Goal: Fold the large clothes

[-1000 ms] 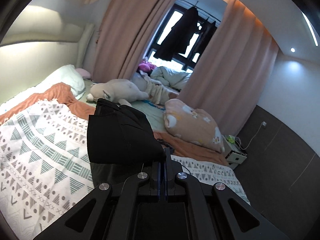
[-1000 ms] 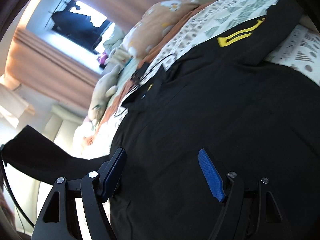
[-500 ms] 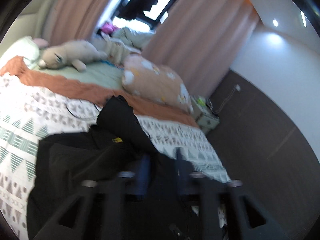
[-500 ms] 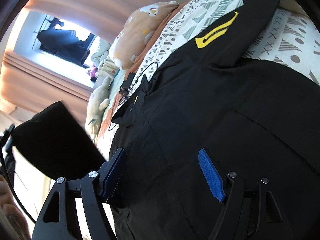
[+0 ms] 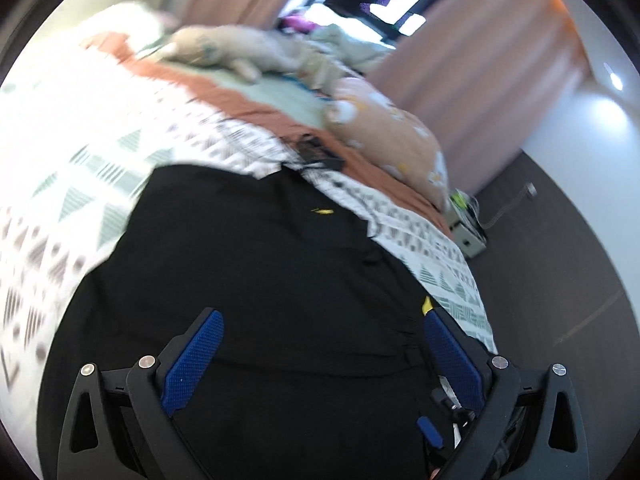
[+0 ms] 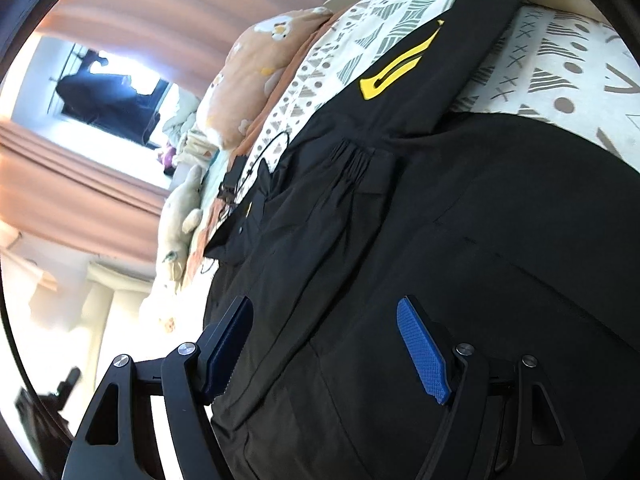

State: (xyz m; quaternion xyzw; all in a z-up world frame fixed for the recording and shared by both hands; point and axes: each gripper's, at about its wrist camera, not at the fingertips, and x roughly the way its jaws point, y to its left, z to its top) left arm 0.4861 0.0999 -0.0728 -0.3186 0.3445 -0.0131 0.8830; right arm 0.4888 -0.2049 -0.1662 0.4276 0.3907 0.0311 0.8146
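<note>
Nearest: both grippers hover over the black jacket (image 6: 460, 216), neither holding anything. Left gripper (image 5: 320, 348) has its jaws wide, blue pads either side of bare black fabric, nothing btwn them. Right gripper (image 6: 324, 344) likewise wide apart, empty, w/ cloth below the gap.

The jacket lies spread on the patterned bedspread (image 5: 72, 152), filling most of both views. 1 sleeve (image 6: 448, 52) w/ a yellow stripe mark runs out toward the bed's far edge. Gathered elastic and a flap or pocket sit mid-body. Left view is motion-blurred, so fine seams there can't be read.

Handling, as a guess: soft, limp, prob. a smooth synthetic shell, so likely a bit slippery and bulkier than a shirt. It will sag and drape from any single pinch. Best to grip at a hem, cuff or shoulder seam where layers are thick, 2 points at once, and bite deep so the shell doesn't slide out.

Farther: an orange cartoon pillow (image 5: 392, 140), a plush toy (image 5: 224, 50), then pink curtains (image 5: 480, 60) and a bright window (image 6: 100, 84) behind.
</note>
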